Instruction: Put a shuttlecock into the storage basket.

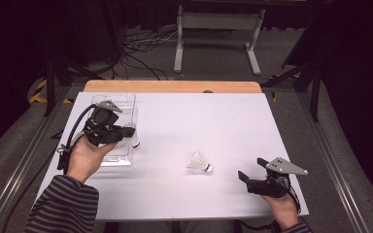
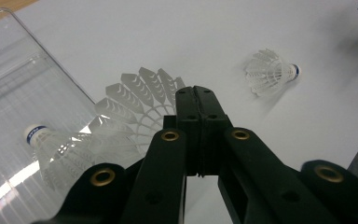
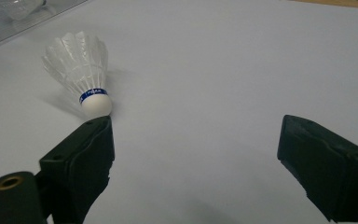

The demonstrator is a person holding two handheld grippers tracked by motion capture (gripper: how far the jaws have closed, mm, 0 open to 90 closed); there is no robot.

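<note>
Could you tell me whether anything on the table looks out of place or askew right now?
One shuttlecock lies tipped on its side on the bare white table, apart from the clear tray. The left gripper, jaws shut, pinches another shuttlecock by its feather skirt at the tray's edge. Nothing looks damaged.

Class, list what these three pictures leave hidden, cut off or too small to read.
- Blue band lettering on the loose shuttlecock: too small, right gripper view.
- Held shuttlecock: the shut left gripper covers where its skirt is pinched, left gripper view.
- Clear tray: cut off by the left and top edges, left gripper view.
</note>
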